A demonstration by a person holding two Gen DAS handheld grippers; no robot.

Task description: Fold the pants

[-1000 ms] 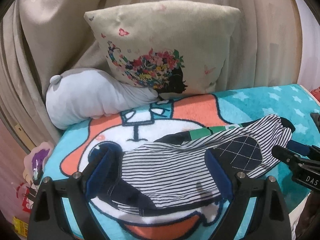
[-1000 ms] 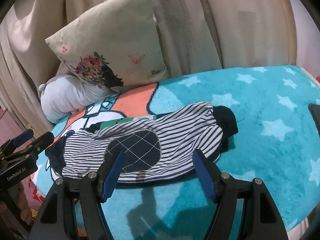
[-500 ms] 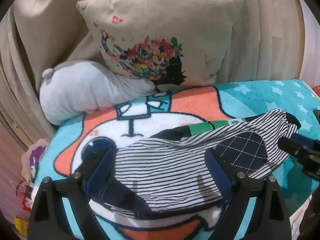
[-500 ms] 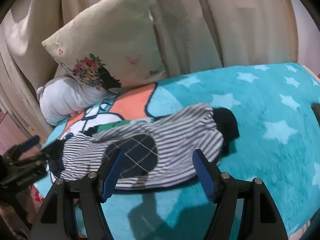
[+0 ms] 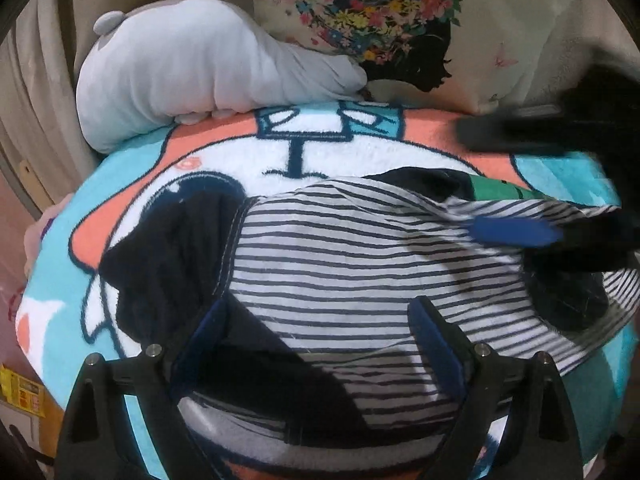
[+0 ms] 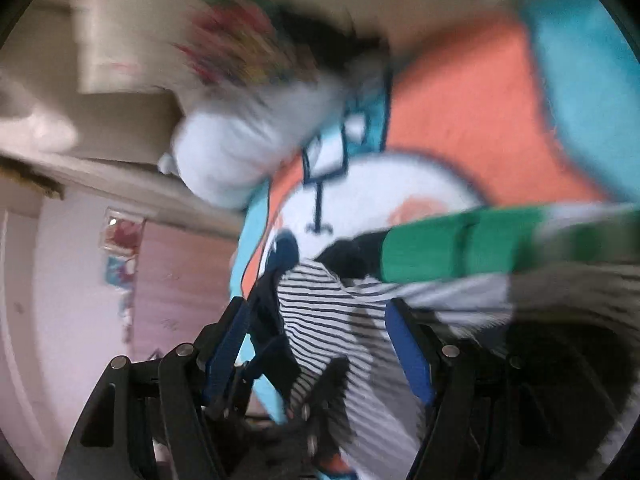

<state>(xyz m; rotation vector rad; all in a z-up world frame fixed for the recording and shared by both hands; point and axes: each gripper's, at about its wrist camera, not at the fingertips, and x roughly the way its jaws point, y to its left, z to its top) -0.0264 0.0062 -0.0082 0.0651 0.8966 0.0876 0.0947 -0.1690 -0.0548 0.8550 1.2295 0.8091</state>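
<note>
On the cartoon blanket (image 5: 352, 152), striped pants (image 5: 340, 264) lie crumpled, dark cuff to the left, green band to the right. Left gripper (image 5: 320, 320) low over the fabric, jaws spread wide, stripes between them, no pinch. Right gripper (image 6: 320, 328) blurred, jaws closing with striped cloth between, pads not visibly pressing. Grey plush (image 5: 192, 64) and floral cushion (image 5: 500, 20) behind.

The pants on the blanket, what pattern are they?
The pants have thin navy and white stripes with dark navy trim, clearest in the left wrist view.
</note>
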